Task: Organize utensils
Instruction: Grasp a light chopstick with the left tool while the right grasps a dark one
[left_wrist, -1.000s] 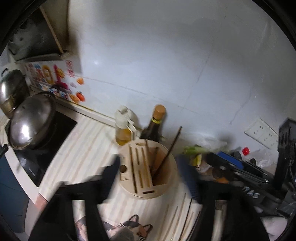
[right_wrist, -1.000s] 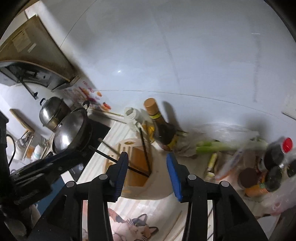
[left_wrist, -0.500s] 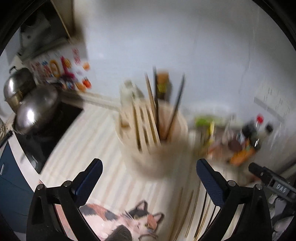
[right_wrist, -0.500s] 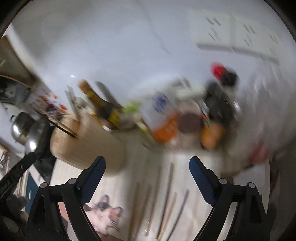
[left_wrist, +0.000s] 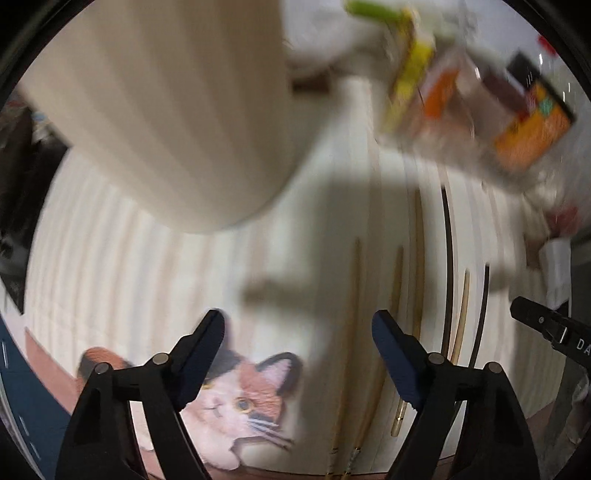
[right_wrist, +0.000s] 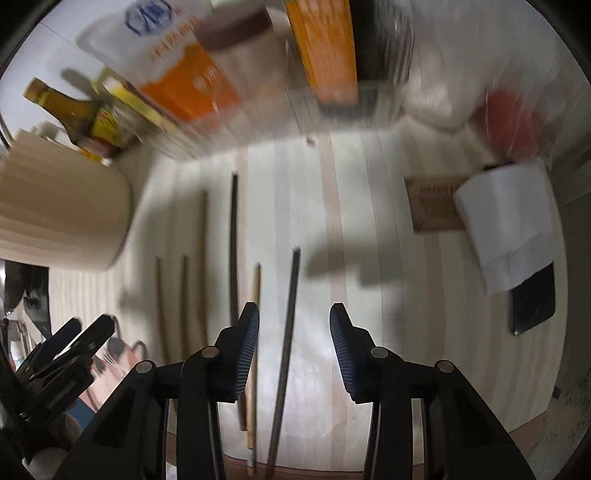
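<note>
Both grippers point steeply down at a striped pale wooden counter (right_wrist: 369, 258), and both views are partly blurred.

The right gripper (right_wrist: 294, 328) has its jaws apart and they are closing. Between them lies a dark chopstick (right_wrist: 286, 354), which runs from about 12 o'clock to 6 o'clock in the right wrist view. The blue pads (right_wrist: 246, 343) do not press on it; there is a gap on each side. Just at 9 o'clock of it lies a light wooden chopstick (right_wrist: 255, 295), partly under the left finger. More chopsticks (right_wrist: 201, 258) lie in a row further toward 9 o'clock, one long and dark (right_wrist: 233, 243), the others brown, all almost parallel and apart from each other.

The left gripper (left_wrist: 298, 345) also stands apart, wider, and its jaws are closing with nothing between them, only bare counter and a cat picture (left_wrist: 236, 398) on a mat at about 7 o'clock. The chopsticks (left_wrist: 417, 258) lie toward 3 o'clock of it, beside and under its right finger.

The round wooden utensil holder (left_wrist: 177, 110) stands on the counter at 11 o'clock in the left view, and at 9 o'clock in the right view. Behind, toward 12 o'clock, stand a brown sauce bottle (right_wrist: 70, 107) and blurred orange packages (right_wrist: 192, 88). A white paper roll (right_wrist: 509, 221) lies at 3 o'clock, well apart from the chopsticks
</note>
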